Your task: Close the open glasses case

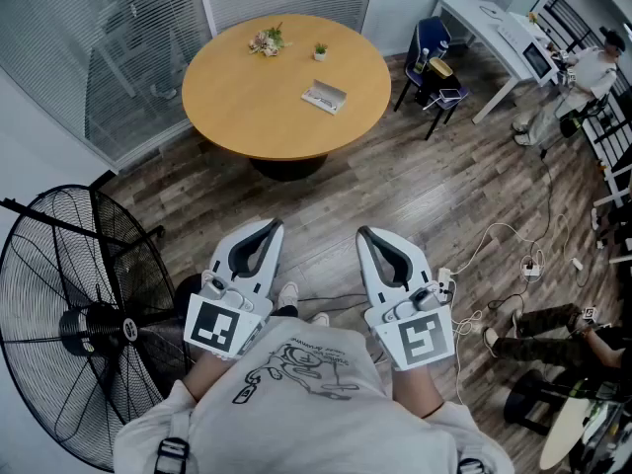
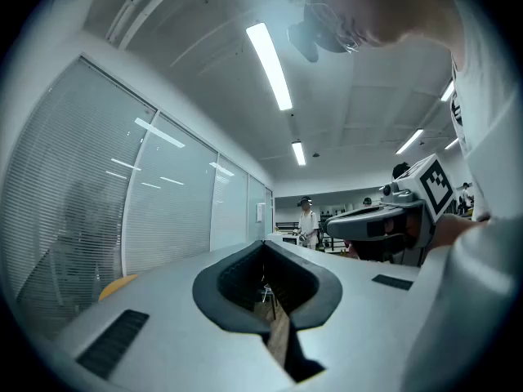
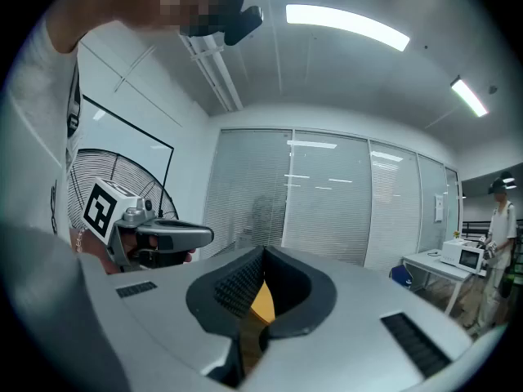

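Observation:
The open glasses case (image 1: 324, 97), pale grey, lies on the right part of the round wooden table (image 1: 257, 97), well ahead of me. Both grippers are held level near my chest, far short of the table. My left gripper (image 1: 274, 226) has its tips together with nothing between them. My right gripper (image 1: 363, 233) is likewise shut and empty. In the left gripper view the jaws (image 2: 265, 245) meet at the tip, and the right gripper (image 2: 384, 219) shows beside them. Through the closed jaws (image 3: 263, 253) in the right gripper view, a sliver of the table (image 3: 261, 302) shows.
A large black floor fan (image 1: 79, 324) stands at my left. Small plants (image 1: 269, 39) sit at the table's far side. A glass partition with blinds (image 1: 109, 57) runs behind. A blue chair (image 1: 432, 62), a white desk (image 1: 499, 38), floor cables (image 1: 494, 255) and seated people (image 1: 553, 324) lie to the right.

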